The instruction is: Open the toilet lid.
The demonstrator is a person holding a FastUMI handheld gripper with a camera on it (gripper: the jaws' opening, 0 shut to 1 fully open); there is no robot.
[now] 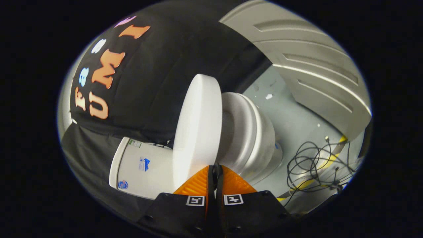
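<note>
The view is rolled on its side. A white toilet stands on the floor, with its tank (142, 167) against the black cloth wall and its bowl and seat (251, 138) pointing away from the tank. The white lid (198, 129) is lifted off the seat and stands nearly upright, a wedge-shaped gap between it and the seat. My gripper (214, 167) is shut, fingers pressed together with nothing between them. Its tips sit right at the lid's front rim, on the seat side; whether they touch it I cannot tell.
A tangle of black cables (314, 162) lies on the pale floor (290, 115) beyond the bowl, crossing a yellow tape stripe (325, 163). A grey ribbed panel wall (314, 66) rises behind the floor. Black cloth (172, 66) hangs behind the tank.
</note>
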